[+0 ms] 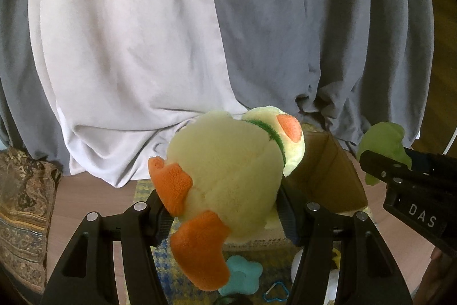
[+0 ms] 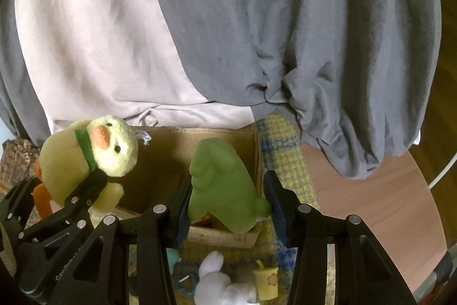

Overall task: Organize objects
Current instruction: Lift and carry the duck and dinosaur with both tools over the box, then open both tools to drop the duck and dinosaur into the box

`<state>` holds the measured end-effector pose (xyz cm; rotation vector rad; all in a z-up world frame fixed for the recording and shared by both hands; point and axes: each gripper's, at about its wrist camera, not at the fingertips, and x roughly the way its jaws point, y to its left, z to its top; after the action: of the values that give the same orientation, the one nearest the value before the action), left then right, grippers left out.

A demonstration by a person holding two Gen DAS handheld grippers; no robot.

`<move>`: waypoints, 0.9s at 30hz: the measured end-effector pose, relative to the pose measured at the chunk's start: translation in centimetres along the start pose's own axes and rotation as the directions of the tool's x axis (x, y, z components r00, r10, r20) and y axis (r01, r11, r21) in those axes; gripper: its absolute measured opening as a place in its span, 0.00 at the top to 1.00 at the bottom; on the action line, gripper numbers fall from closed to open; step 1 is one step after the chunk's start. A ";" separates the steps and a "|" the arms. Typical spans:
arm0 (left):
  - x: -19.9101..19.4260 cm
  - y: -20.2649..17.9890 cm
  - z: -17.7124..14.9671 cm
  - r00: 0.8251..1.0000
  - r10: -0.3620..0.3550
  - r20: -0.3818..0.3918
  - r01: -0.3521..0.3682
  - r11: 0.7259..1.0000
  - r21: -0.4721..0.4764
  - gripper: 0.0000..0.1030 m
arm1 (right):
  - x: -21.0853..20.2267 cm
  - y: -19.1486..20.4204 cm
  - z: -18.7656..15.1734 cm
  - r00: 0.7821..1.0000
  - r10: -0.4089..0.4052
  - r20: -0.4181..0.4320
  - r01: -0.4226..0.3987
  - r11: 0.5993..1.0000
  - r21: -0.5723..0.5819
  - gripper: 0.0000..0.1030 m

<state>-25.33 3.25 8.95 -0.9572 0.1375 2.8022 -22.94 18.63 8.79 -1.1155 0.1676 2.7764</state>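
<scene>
My left gripper (image 1: 222, 207) is shut on a yellow plush duck (image 1: 225, 167) with orange feet and a green collar, held above the near left corner of an open cardboard box (image 1: 328, 170). The duck (image 2: 85, 159) and the left gripper (image 2: 82, 196) also show at the left of the right wrist view. My right gripper (image 2: 225, 202) is shut on a green soft toy (image 2: 222, 185) and holds it over the box (image 2: 160, 162). That green toy (image 1: 382, 139) and the right gripper (image 1: 411, 182) show at the right of the left wrist view.
The box stands on a yellow and blue woven mat (image 2: 285, 145) on a reddish floor (image 2: 371, 190). Below lie a teal star toy (image 1: 242, 276), a blue carabiner (image 1: 277, 293), a white plush (image 2: 217, 282) and a yellow cup (image 2: 267, 283). Grey and white drapes (image 1: 171, 47) hang behind.
</scene>
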 end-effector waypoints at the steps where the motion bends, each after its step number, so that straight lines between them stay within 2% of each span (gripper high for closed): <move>1: 0.2 0.1 0.1 1.000 -0.001 -0.003 0.001 1.000 -0.002 0.41 | 0.2 0.0 0.1 1.000 0.001 -0.004 -0.001 1.000 -0.001 0.55; 16: 3.3 0.3 1.2 0.997 -0.027 -0.073 0.026 1.000 -0.014 0.40 | 3.3 0.3 1.6 0.998 0.007 -0.068 -0.009 1.000 -0.020 0.54; 24: 4.0 -0.3 1.3 0.996 -0.027 -0.090 0.028 1.000 0.009 0.38 | 4.2 -0.4 1.8 0.996 0.003 -0.092 -0.003 1.000 -0.006 0.54; 26: 4.1 -0.4 1.2 0.995 -0.031 -0.097 0.033 0.999 0.011 0.36 | 4.3 -0.5 1.8 0.995 0.005 -0.097 -0.005 1.000 -0.002 0.53; 27: 4.1 -0.4 1.1 0.995 -0.028 -0.099 0.029 0.999 0.014 0.34 | 4.3 -0.5 1.7 0.995 0.007 -0.098 -0.007 1.000 -0.003 0.48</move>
<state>-29.13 4.38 7.32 -1.0865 0.1566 2.7248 -27.11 19.75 7.04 -1.2558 0.1780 2.7300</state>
